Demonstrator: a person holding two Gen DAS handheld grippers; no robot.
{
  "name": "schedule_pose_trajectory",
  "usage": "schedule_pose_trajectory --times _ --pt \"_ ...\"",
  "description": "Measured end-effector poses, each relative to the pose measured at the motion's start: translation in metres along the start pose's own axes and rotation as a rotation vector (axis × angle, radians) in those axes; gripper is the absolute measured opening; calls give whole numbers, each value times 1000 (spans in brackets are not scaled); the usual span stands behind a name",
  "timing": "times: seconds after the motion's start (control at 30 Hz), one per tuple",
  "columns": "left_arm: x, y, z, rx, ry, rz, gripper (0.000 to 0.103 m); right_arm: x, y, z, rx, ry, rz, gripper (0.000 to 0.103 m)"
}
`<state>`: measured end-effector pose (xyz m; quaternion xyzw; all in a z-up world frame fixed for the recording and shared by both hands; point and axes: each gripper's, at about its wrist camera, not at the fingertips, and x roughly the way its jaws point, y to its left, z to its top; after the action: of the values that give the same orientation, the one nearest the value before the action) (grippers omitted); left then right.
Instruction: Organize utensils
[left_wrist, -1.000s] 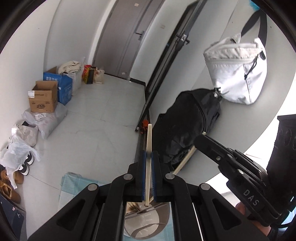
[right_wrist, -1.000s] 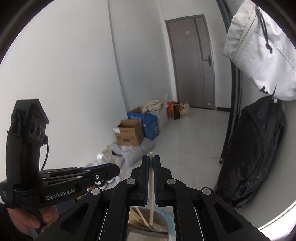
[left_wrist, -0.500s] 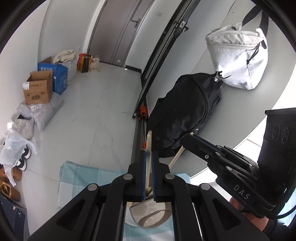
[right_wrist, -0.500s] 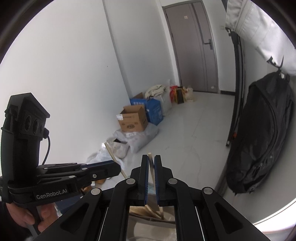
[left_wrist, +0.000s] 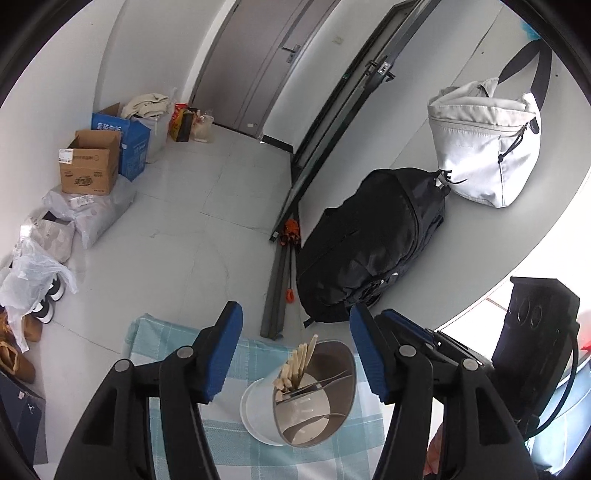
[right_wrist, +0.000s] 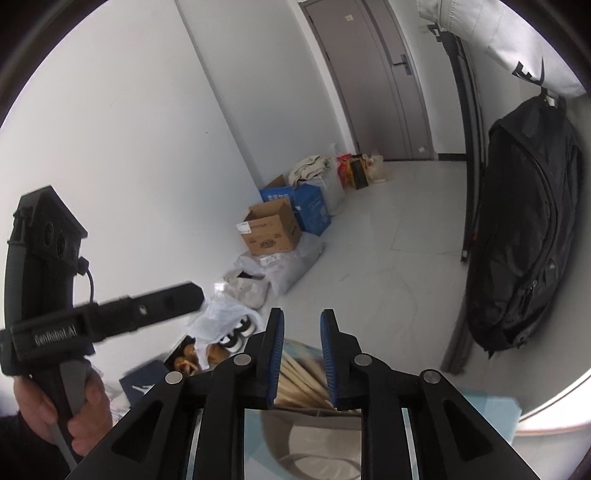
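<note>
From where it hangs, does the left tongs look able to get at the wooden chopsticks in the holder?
Probably yes: the left tongs, jaws opening and empty, hang just above the chopsticks, whose tops stick out of the holder unobstructed.

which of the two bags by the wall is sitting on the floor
The black backpack: its base rests on the floor, while the white bag hangs from its strap above.

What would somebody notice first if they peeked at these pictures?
Probably the beige round utensil holder on the blue checked tablecloth, with pale wooden chopsticks and shiny metal utensils standing in it. The left tongs hang right above it, their jaws opening with nothing pinched between them. Behind, a big black backpack leans on the wall under a hanging white fabric bag.
</note>
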<state>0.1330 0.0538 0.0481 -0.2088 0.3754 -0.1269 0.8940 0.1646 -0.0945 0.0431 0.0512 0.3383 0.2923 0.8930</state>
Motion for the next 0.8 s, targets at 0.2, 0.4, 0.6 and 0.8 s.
schedule_pose_trajectory --times 0.2,0.4,0.6,0.8 --pt "-11 0 -1 6 -22 40 56 -15 2 -1 23 -46 -2 38" --pt "-25 -6 -5 25 -51 81 56 -32 8 -3 18 -65 -12 56" --pt "-42 -17 -12 48 -76 104 57 -57 19 -9 6 -106 -16 68" --pt "-64 -33 -22 78 -132 122 75 -93 29 -20 -14 -171 -31 78"
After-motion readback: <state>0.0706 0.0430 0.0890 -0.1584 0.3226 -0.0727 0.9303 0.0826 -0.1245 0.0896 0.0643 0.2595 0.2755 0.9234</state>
